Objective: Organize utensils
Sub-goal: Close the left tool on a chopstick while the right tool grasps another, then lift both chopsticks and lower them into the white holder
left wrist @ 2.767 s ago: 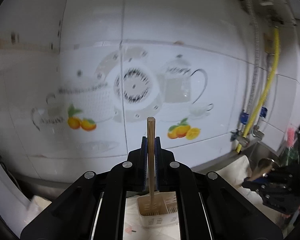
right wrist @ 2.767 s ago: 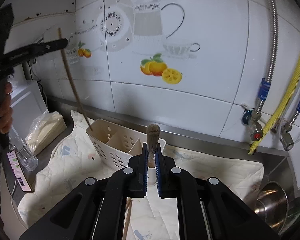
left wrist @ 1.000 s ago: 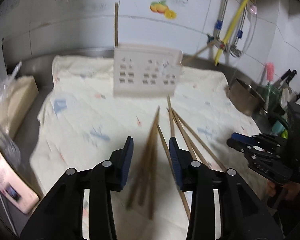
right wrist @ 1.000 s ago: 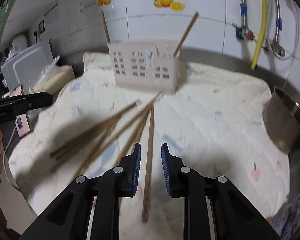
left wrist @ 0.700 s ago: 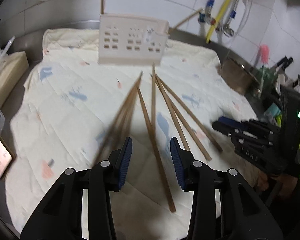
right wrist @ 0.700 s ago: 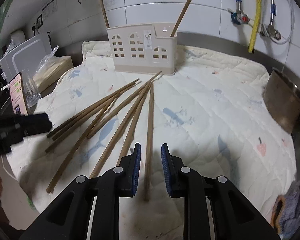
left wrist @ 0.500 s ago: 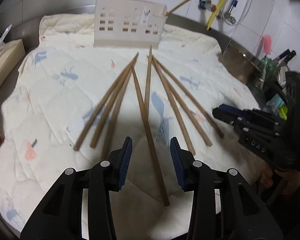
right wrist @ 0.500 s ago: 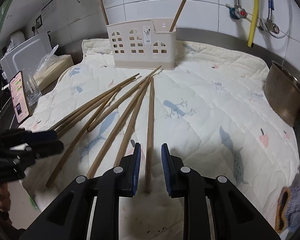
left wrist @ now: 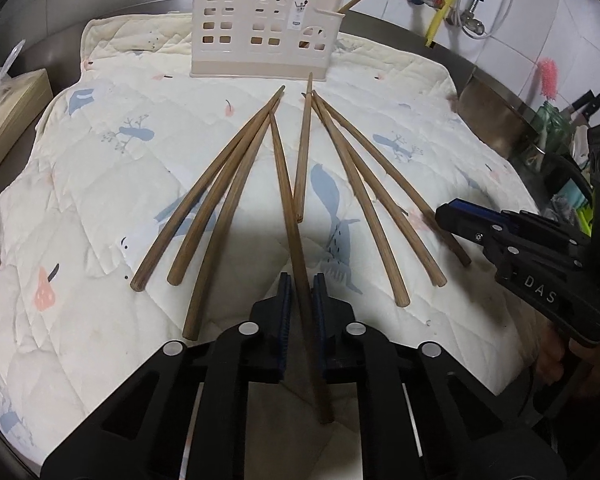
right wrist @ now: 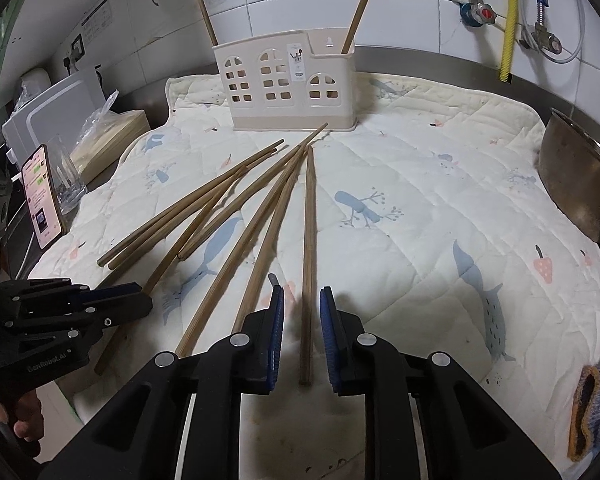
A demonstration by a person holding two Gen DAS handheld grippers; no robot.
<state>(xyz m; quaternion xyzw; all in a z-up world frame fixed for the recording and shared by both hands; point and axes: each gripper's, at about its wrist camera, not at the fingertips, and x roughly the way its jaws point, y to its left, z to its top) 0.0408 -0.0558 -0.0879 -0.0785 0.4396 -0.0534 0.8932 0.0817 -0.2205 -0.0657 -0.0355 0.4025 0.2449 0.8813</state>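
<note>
Left tool seemingly pinches a chopstick; right tool gapes.

"DAS" stands on the right hand-held gripper; "GenRobot.AI" stands on the left hand-held gripper.

Brown wooden chopsticks are lying on a cream quilted cloth showing blue whale and pink fruit prints; behind it, a beige cutlery holder is standing against white fruit-patterned tiles.
</note>
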